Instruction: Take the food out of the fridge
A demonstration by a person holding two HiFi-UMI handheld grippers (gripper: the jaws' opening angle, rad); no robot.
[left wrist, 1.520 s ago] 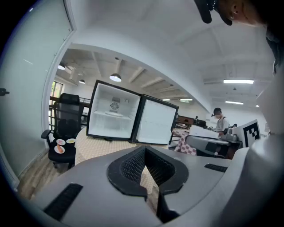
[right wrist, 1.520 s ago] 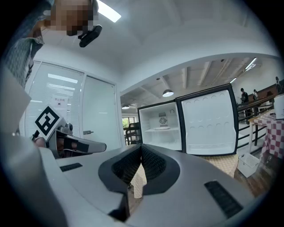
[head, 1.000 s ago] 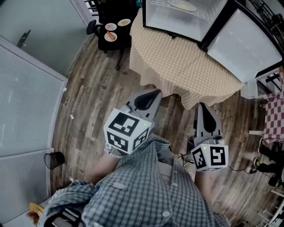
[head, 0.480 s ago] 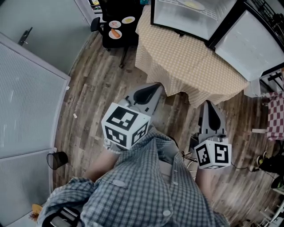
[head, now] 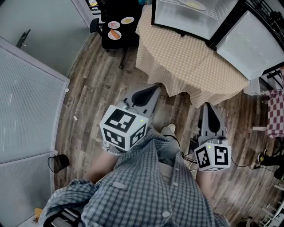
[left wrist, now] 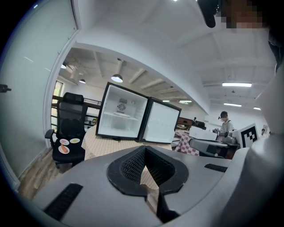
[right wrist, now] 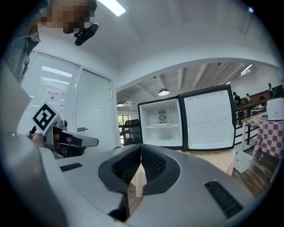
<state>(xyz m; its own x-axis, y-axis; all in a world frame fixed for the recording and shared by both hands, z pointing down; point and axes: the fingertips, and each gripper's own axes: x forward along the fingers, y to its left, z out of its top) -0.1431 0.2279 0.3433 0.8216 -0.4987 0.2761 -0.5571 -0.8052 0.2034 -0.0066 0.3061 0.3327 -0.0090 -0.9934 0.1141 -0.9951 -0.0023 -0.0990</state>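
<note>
Two claws are being carried low and close to the person's shirt (head: 146,186), well short of the desk (head: 191,66). That is how you would hold them for crossing a room, not for reaching. The left claw (head: 153,91) is pointing toward the desk edge with its jaws pressed together at the tips and nothing between them. The right claw (head: 208,108) is riding beside it, likewise closed to the tips and empty (its own camera is showing only cloth and floor through the small gap behind the pads).

Both are aiming at the fridge (head: 184,15), which is sitting on the checked cloth at the far side of the desk. Its door (head: 250,44) is swung wide to the right, so the inside is lying open to a straight reach. On the wire shelf a pale yellowish bit of food (head: 194,5) is lying, as far as I can make out from the head view; the gripper views are showing it too small to confirm.

Off to the left, a black chair (head: 124,40) is holding three small plates (head: 114,33) of food, well apart from the fridge, and I am taking that for the drop-off spot. My guess is that the person is closing in for a pick, and the claws will need opening before the shelf.
</note>
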